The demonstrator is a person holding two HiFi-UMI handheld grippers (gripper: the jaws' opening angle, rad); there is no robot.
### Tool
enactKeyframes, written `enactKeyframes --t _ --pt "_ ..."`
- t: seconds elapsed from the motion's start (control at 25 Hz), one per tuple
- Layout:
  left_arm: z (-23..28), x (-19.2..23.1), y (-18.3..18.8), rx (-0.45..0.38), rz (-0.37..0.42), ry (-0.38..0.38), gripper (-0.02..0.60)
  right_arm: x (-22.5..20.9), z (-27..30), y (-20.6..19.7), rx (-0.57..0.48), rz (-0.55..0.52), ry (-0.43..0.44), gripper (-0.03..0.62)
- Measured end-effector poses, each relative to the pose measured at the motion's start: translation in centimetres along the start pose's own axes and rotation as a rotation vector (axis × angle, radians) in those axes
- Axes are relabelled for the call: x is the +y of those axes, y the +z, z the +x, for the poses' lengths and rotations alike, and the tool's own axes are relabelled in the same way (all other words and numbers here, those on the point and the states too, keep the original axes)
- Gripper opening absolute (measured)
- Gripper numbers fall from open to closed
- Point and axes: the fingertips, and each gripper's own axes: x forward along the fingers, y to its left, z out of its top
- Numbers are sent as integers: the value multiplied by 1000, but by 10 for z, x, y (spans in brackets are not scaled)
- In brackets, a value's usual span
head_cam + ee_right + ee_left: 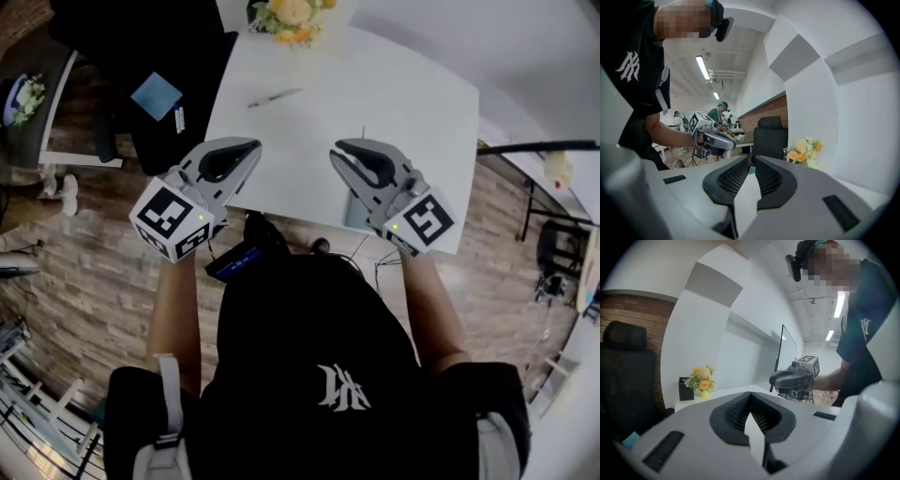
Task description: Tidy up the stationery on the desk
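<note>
A silver pen (275,97) lies on the white desk (394,84), toward its far left part. A blue notepad (157,96) and a small marker (179,119) rest on a dark surface left of the desk. My left gripper (254,146) hovers at the desk's near left edge, jaws shut and empty (750,395). My right gripper (336,148) hovers over the near middle edge, tips all but touching with nothing between them (752,158). The two grippers point toward each other, and each shows in the other's view: the right gripper (787,377) and the left gripper (718,139).
A pot of yellow and orange flowers (292,17) stands at the desk's far edge, beside a small black box (686,389). A black office chair (623,376) stands left of the desk. The floor is wood. Another white table (562,178) stands to the right.
</note>
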Motion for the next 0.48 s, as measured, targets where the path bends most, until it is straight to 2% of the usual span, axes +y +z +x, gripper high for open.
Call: enactKeyframes --t 0.28,0.4,0.48 --pt "2 59 -27 55 -3 -41 3 -22 74 -21 166 -28 37 55" --pt "4 81 -38 67 -30 -66 3 -34 99 -27 231 -82 40 57" --pt "6 95 -46 68 -58 -76 3 -43 113 -37 290 -115 53 80"
